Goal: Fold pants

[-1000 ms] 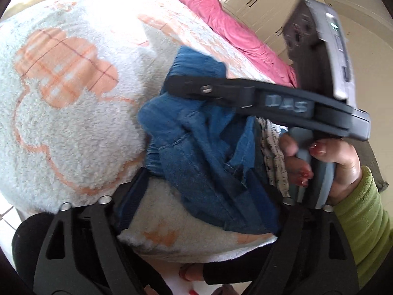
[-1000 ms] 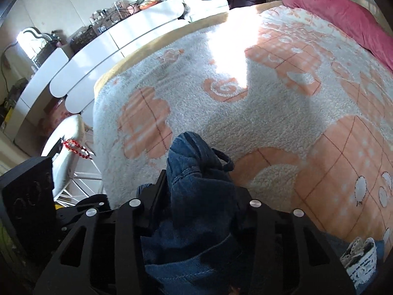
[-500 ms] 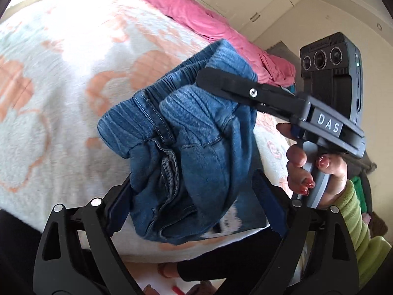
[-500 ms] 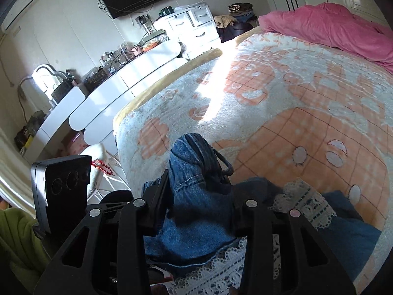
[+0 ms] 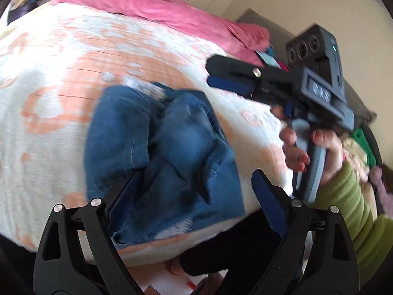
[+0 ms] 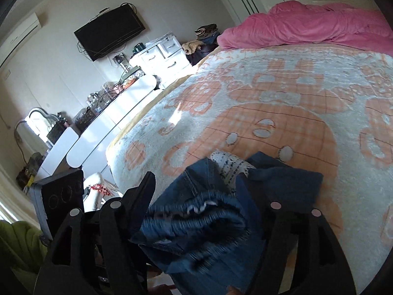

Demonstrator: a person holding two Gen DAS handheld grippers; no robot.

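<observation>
The blue pants (image 5: pixel 162 152) are lying bunched up on the bed (image 5: pixel 56 78). The left gripper (image 5: pixel 194 189) and right gripper (image 6: pixel 206 194) are hanging over them, both wide open, holding nothing.

The left gripper (image 5: pixel 196 189) points forward with its two black fingers spread wide apart, blue pads (image 5: pixel 267 196) facing inward and nothing pinched between them. The right gripper (image 5: pixel 221 73) is held level and sideways in front of it, its fingers seen edge-on and lying close together there, though its own wrist view shows them spread. The right hand (image 5: pixel 309 147), with red-painted nails, wraps the grey handle. A green sleeve (image 5: pixel 348 196) covers that forearm.
</observation>
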